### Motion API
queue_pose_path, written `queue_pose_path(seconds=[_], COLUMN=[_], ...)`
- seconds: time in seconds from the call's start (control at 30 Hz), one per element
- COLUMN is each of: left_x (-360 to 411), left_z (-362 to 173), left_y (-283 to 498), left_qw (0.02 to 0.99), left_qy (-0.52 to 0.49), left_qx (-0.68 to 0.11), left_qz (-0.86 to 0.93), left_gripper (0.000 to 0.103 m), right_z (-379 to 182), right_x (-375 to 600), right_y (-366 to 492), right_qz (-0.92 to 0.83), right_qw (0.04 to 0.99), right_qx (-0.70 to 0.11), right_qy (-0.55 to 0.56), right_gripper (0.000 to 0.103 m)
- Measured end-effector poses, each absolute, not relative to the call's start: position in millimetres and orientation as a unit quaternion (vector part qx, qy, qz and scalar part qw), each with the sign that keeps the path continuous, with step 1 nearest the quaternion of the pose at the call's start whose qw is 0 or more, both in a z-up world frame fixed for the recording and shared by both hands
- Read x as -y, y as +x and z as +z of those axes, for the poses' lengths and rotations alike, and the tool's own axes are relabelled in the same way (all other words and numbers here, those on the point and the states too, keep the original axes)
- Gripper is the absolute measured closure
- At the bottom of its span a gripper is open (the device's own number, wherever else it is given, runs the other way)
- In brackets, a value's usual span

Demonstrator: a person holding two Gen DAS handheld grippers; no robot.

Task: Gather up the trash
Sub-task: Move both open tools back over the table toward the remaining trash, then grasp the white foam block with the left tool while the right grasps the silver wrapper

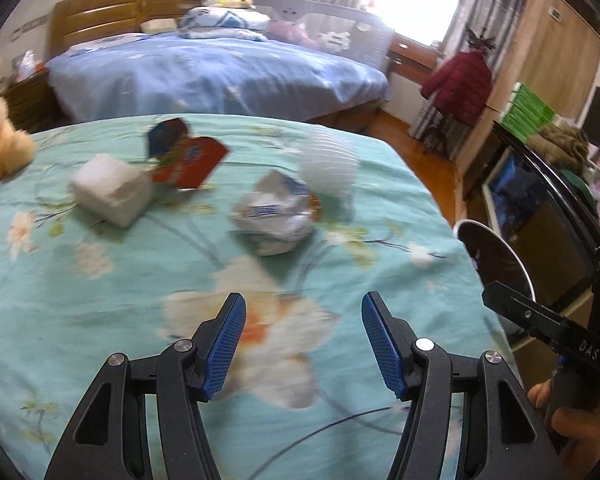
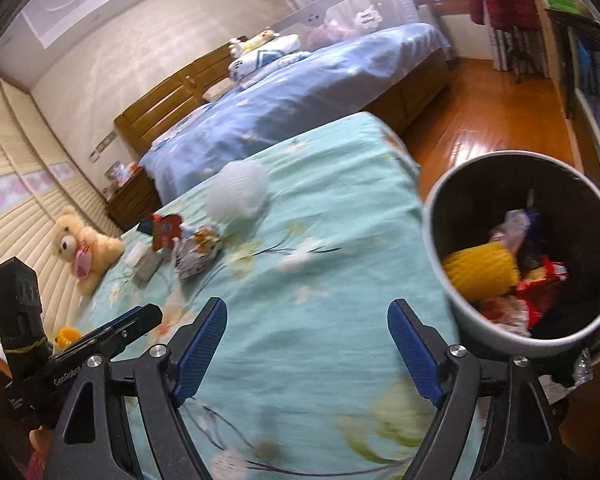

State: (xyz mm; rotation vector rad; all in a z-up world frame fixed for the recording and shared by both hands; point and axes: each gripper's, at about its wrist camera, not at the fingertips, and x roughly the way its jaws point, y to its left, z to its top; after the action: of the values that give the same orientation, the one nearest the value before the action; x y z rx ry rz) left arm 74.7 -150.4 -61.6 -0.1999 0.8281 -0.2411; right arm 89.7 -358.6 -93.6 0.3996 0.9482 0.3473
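The left tool [image 1: 303,346] hangs low over the green flowered bedspread [image 1: 100,320], its two blue pads [image 1: 226,344] standing apart with nothing but cloth under the gap. The right tool [image 2: 306,354] sits over the same bed nearer the edge, its pads set wider apart and also empty; in the left wrist view only part of its black body shows at the right, gripped by a hand [image 1: 572,420]

The trash lies farther up the bedspread, well apart from both tools. A crumpled white and blue wrapper [image 1: 274,220] is closest, with a white ribbed foam net [image 1: 330,162] just behind it, seemingly touching. To their left sits a white box [image 1: 110,190], and against its far side an orange and blue packet [image 1: 188,158]. All are blurred, so print and finer detail cannot be read.

Just off the right edge of the bed stands a round bin [image 2: 496,328] with a pale outer wall and dark inside. It holds a yellow foam net [image 2: 480,272], a red wrapper [image 2: 540,284] and some white scraps.

A cream teddy bear [image 2: 84,244] leans at the far left of the bedspread. Beyond it lies a second bed with a blue cover [image 1: 220,76] and a wooden headboard [image 1: 100,16], and a dark red coat [image 1: 460,86] hangs near the window
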Motion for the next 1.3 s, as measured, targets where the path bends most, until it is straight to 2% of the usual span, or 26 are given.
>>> queue_pose_path(seconds=[0.47,1.3], left_x=[101.2,53.6], left_z=[-59.3,-75.4], left_y=[57.2,151.1], left_qw=[0.907,0.908], left_qy=[-0.115,-0.095], left_qx=[-0.4,-0.408], left_qz=[-0.064,-0.011], left_gripper=[0.043,0.044], right_z=[-95.4,-110.4], right_x=[305.5,244.0], right_y=[98.9,149.9], right_qz=[0.209,0.237], right_qw=[0.844,0.827], right_qx=[-0.461,-0.475], right_qy=[0.178,0.185], right_gripper=[0.016,0.016])
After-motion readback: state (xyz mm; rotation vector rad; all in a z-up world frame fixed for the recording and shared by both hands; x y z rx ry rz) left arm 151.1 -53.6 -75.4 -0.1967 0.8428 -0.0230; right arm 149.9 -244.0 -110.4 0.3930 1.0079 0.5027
